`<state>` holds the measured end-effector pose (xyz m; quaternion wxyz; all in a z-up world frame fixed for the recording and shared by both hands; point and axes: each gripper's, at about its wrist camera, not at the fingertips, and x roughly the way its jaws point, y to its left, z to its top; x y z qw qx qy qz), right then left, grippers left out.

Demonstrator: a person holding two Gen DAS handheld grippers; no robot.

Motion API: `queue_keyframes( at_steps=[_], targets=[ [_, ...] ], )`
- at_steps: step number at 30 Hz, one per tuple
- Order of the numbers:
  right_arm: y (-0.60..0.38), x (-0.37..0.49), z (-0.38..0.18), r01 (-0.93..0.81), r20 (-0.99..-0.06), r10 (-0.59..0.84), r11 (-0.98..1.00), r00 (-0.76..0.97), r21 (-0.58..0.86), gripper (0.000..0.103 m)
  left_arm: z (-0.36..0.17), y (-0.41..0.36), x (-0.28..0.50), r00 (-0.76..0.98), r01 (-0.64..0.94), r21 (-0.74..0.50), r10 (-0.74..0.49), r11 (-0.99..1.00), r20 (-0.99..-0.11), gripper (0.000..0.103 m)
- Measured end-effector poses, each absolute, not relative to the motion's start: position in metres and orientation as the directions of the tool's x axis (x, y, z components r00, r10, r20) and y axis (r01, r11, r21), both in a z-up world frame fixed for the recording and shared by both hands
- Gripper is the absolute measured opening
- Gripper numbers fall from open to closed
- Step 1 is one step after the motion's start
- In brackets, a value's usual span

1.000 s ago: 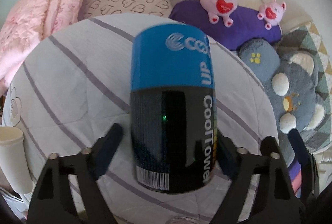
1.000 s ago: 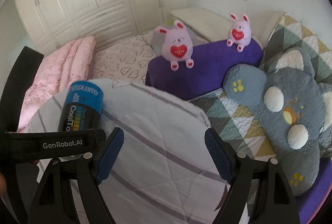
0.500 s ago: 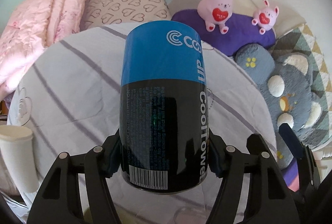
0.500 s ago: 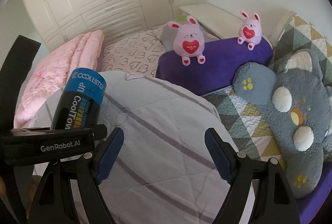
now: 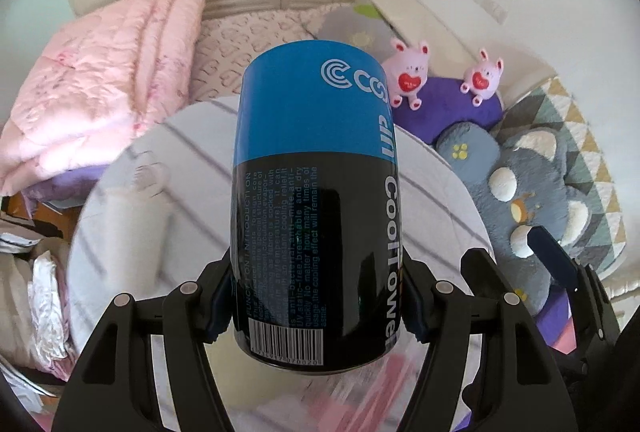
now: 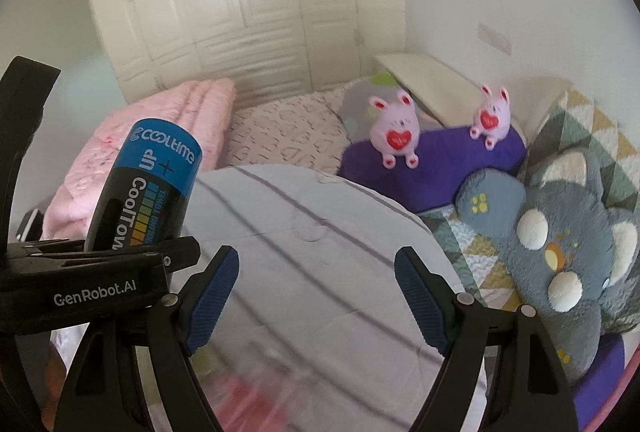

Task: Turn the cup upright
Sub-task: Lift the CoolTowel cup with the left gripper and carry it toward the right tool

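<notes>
While its blue pads pinch the lower black half, the left gripper (image 5: 316,308) holds the blue-and-black cup (image 5: 316,199) aloft, blue end up, above the grey striped quilt (image 6: 304,272) | right gripper (image 6: 316,296) beside it, fingers spread, nothing between | two pink plush rabbits (image 6: 394,127) on a purple cushion (image 6: 440,167) behind.

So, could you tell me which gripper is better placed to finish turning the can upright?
Left. The left gripper is shut on the can, pinching its black lower half. The right gripper is open and holds nothing.
</notes>
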<state>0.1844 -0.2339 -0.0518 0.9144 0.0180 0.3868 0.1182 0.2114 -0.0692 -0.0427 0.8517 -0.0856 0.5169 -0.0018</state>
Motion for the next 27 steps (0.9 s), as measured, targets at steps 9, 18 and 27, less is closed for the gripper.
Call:
queue_keyframes(
  at_steps=[9, 18, 27],
  targets=[
    [-0.198, 0.100, -0.023, -0.251, -0.651, 0.225, 0.966, 0.725, 0.055, 0.082, -0.018, -0.028, 0.117, 0.543, -0.085, -0.123, -0.058, 0.989, -0.838, 0.068],
    [-0.185, 0.051, -0.049, -0.232, -0.695, 0.175, 0.973, 0.697, 0.012, 0.082, -0.054, -0.005, 0.040, 0.495, -0.068, -0.091, -0.045, 0.994, -0.868, 0.068],
    [-0.183, 0.025, -0.072, -0.216, -0.740, 0.225, 0.970, 0.634, 0.110, 0.082, -0.105, -0.012, 0.005, 0.402, -0.002, -0.070, -0.063, 0.998, -0.914, 0.068]
  ],
)
